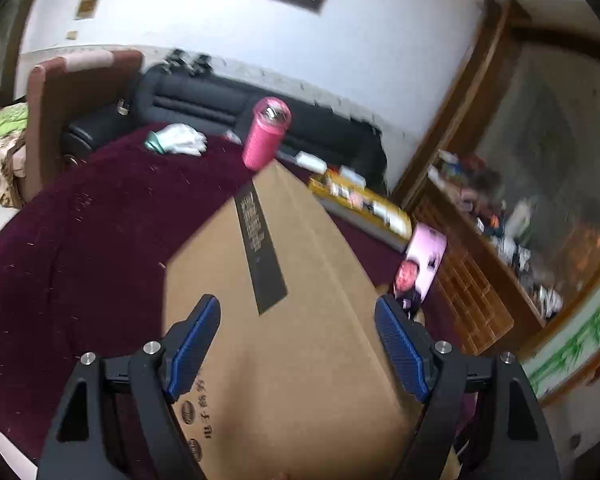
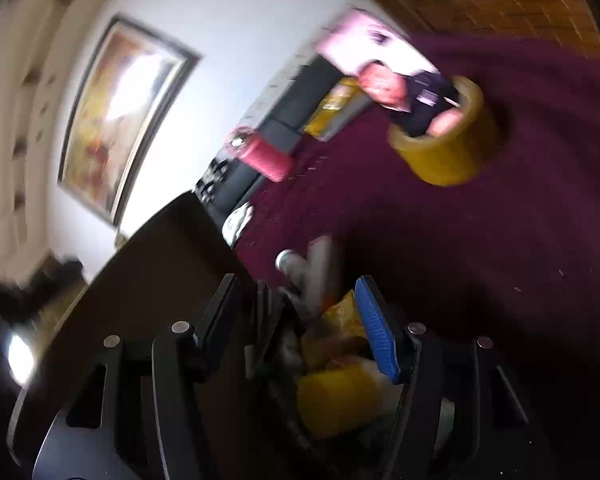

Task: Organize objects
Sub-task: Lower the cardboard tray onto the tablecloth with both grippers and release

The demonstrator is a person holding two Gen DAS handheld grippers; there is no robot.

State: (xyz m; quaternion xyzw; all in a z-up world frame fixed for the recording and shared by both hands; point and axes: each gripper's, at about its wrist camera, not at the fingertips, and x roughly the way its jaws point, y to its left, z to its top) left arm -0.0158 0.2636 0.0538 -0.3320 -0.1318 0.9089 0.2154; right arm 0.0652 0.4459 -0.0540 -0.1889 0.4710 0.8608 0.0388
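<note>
A closed brown cardboard box (image 1: 284, 280) lies on the dark red tablecloth (image 1: 100, 220). My left gripper (image 1: 297, 300) hovers over its near end, blue pads wide apart and nothing between them. A pink tumbler (image 1: 266, 138) stands just past the box's far end. The right wrist view is rolled and blurred. There my right gripper (image 2: 296, 280) stands open over a heap of yellow packets (image 2: 340, 332) and a grey tube (image 2: 296, 264). I cannot see its pads pressing on any of them. A yellow tape roll (image 2: 448, 148) lies further off on the cloth.
A white cloth (image 1: 180, 140), a long yellow box (image 1: 364, 204) and a pink printed packet (image 1: 420, 264) lie around the cardboard box. A black sofa (image 1: 204, 96) stands behind the table and a wooden cabinet (image 1: 480, 272) to the right. A dark panel (image 2: 148, 280) rises left of the right gripper.
</note>
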